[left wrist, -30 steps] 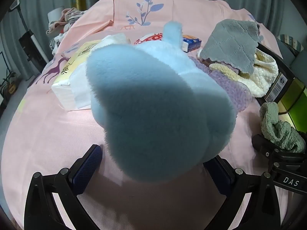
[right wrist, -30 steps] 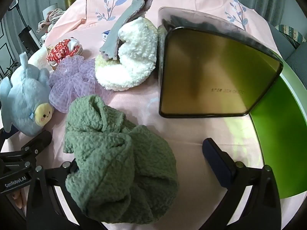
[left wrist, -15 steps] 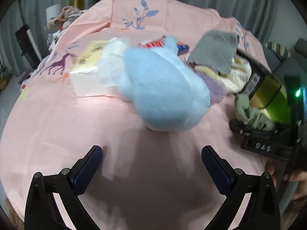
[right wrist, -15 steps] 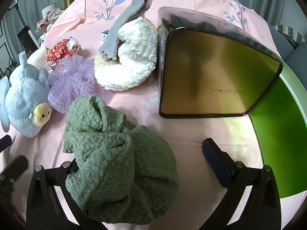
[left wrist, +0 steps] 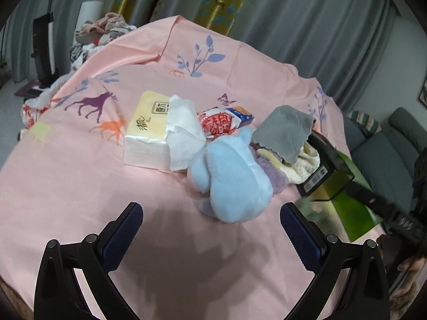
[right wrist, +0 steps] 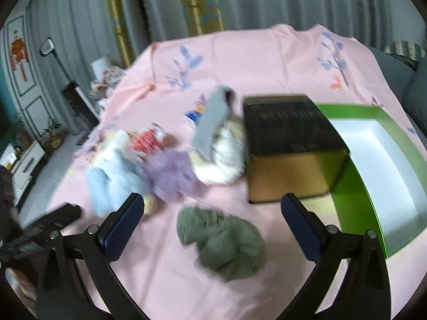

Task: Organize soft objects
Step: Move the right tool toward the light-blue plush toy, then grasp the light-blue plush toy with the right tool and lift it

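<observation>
A light blue plush toy lies on the pink sheet, a little ahead of my open, empty left gripper. It also shows in the right wrist view. A green towel lies bunched on the sheet between and just beyond the fingers of my open, empty right gripper. A purple mesh puff, a white fleece cloth and a grey cloth lie beside the plush. An open green box with a white inside stands at the right.
A dark gold tin stands between the cloths and the green box. A tissue pack and a red-patterned packet lie behind the plush. Laundry is piled at the bed's far left edge. A grey sofa is at right.
Both grippers pulled back and up from the bed. The left one has let go of the blue plush, which now lies on the sheet. The right one has risen above the green towel.
</observation>
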A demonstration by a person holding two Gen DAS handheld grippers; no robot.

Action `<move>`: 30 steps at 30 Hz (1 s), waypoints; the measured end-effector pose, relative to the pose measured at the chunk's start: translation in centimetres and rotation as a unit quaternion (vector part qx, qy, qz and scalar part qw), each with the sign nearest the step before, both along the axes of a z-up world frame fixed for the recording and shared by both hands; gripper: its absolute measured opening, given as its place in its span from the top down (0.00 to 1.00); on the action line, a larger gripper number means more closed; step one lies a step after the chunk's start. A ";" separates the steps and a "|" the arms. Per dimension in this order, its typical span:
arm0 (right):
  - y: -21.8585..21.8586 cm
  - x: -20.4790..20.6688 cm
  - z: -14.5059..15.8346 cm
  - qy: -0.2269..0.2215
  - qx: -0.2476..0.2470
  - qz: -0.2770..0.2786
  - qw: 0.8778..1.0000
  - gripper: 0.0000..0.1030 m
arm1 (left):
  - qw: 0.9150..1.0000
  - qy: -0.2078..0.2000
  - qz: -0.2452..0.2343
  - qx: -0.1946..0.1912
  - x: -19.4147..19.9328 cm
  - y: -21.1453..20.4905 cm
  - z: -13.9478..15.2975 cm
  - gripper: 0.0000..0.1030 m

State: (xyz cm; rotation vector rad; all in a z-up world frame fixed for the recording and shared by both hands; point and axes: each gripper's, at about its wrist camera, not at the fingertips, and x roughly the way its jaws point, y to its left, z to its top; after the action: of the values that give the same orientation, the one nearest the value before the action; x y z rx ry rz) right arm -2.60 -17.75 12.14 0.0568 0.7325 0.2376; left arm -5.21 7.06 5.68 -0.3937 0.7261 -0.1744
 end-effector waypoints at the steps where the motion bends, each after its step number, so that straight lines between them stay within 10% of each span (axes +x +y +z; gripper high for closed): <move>1: 0.7 0.5 0.5 0.000 0.010 0.011 1.000 0.01 | 1.000 -0.001 -0.001 -0.007 0.1 0.0 -0.1 0.01; 12: 8.7 7.4 -4.0 0.133 0.070 0.148 0.978 0.25 | 0.996 0.023 -0.006 -0.085 1.6 0.9 -2.0 0.39; 22: 10.9 9.4 -8.1 0.232 0.127 0.210 0.941 0.23 | 0.993 0.034 -0.030 -0.110 2.6 -0.1 -2.7 0.52; 30: 10.4 6.6 -7.5 0.212 0.143 0.207 0.944 0.30 | 0.990 0.019 -0.066 -0.125 1.6 -0.8 -1.1 0.60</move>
State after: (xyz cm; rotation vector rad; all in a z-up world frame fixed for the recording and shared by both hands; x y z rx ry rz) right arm 4.05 -7.33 4.65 0.2360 1.1346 0.7509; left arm -3.59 6.26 4.60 -0.5894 0.7710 -0.3854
